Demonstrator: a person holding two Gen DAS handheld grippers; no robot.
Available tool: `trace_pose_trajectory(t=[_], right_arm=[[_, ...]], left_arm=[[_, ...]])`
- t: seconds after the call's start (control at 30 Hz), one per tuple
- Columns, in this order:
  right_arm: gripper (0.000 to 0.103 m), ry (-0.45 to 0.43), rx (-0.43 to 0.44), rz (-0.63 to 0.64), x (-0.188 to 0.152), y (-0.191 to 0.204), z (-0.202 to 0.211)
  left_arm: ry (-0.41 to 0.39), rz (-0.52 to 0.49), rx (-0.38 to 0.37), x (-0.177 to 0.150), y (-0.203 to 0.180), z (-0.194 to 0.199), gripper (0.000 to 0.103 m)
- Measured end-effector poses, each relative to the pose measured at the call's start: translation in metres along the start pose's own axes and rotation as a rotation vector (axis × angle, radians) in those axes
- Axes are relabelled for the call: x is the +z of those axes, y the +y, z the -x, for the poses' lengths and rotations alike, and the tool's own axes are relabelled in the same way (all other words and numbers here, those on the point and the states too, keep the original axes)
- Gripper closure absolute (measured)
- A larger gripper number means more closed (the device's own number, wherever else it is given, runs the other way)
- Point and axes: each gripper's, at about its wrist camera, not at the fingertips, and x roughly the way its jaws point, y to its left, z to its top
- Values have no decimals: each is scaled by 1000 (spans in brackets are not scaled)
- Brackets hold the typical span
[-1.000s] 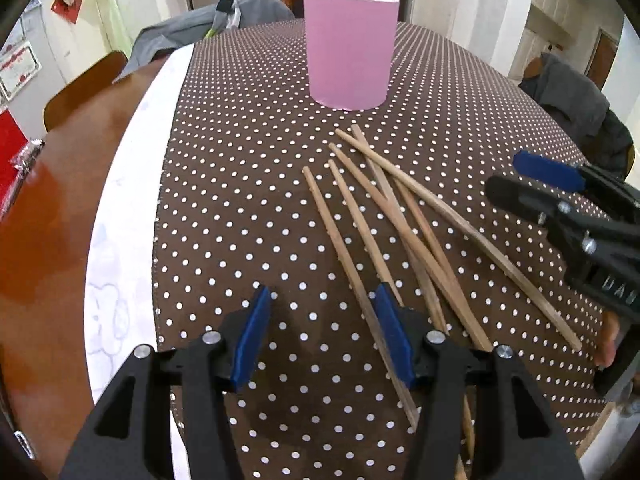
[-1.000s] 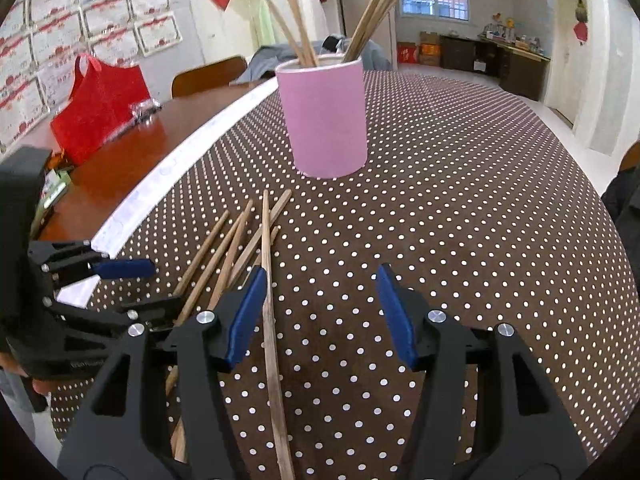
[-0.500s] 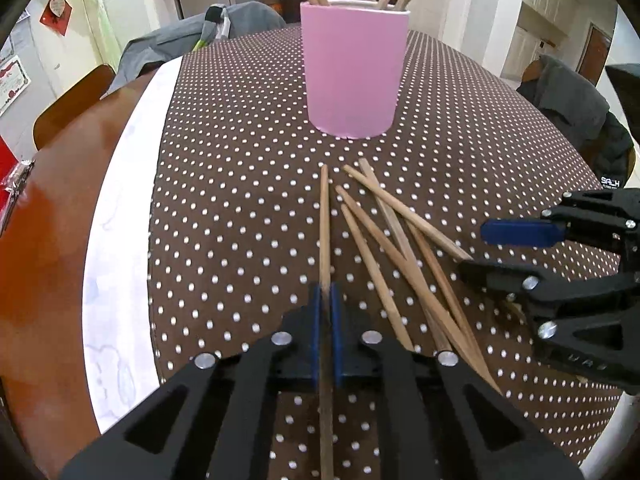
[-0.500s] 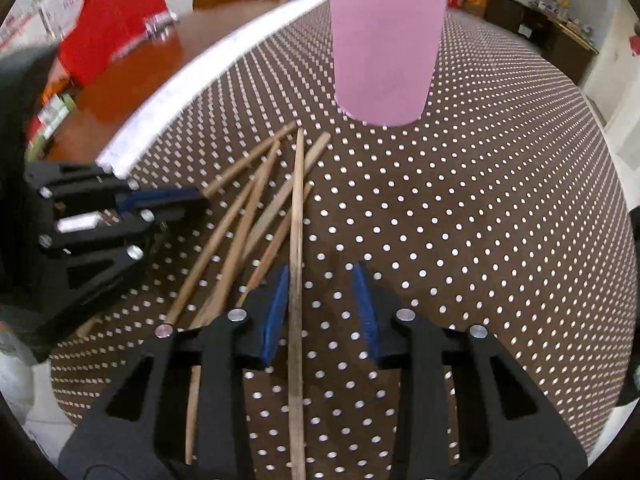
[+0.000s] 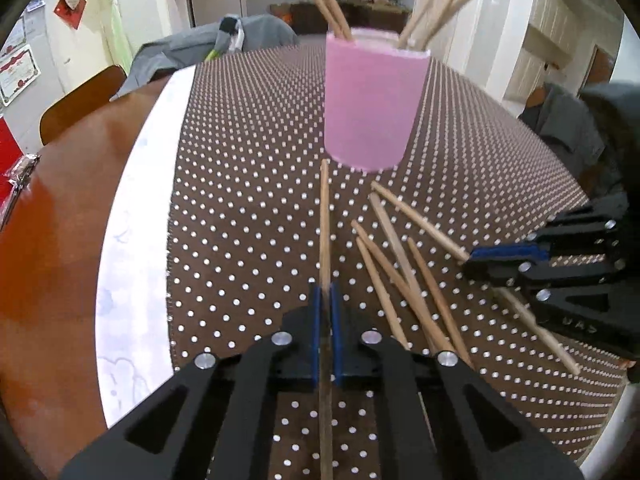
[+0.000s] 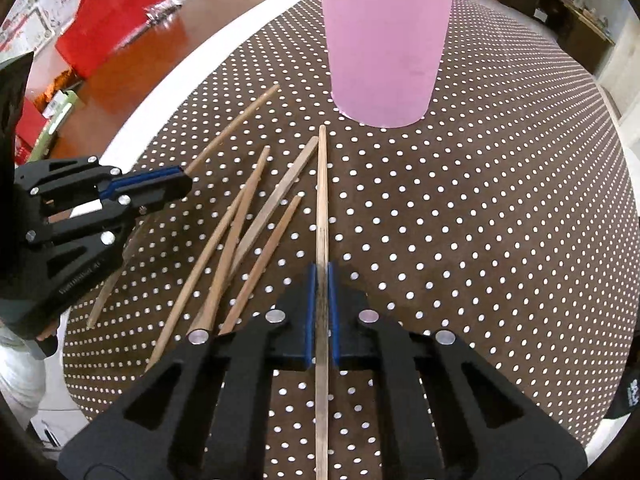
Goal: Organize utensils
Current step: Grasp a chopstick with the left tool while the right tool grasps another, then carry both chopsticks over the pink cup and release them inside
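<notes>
A pink cup (image 5: 368, 108) with several chopsticks in it stands on the brown dotted tablecloth (image 5: 248, 184). My left gripper (image 5: 326, 300) is shut on a chopstick (image 5: 325, 216) that points at the cup's base. To its right lie several loose chopsticks (image 5: 400, 280). In the right wrist view, my right gripper (image 6: 322, 280) has its jaws closing, and the pads now press on another chopstick (image 6: 322, 184) that aims at the cup (image 6: 386, 48). Each gripper shows in the other's view: the right gripper (image 5: 472, 258) and the left gripper (image 6: 182, 184), both pinching their sticks.
Bare brown table (image 5: 60, 220) and a white strip (image 5: 140, 220) border the cloth on the left. A red bag (image 6: 108, 20) sits on the bare wood. A grey jacket (image 5: 224, 40) lies beyond the cup, and a dark garment (image 5: 568, 120) hangs at the right.
Both grippers stood open a second ago. The left shut on its chopstick first, then the right narrowed and shut on its own. The right gripper tilted further down and the cup looms nearer.
</notes>
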Motion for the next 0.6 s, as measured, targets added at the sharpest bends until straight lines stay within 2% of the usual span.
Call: trace_pose_trajectory(t=[0.2, 0.4, 0.6], right_arm=[[97, -114, 46, 6, -15, 0, 34], [97, -336, 34, -15, -19, -5, 84], [97, -521, 67, -59, -20, -15, 114]], left_arm=[[-122, 4, -52, 3, -1, 37, 97], [-252, 19, -117, 18, -6, 72, 97], [-362, 10, -169, 38, -15, 95, 97]])
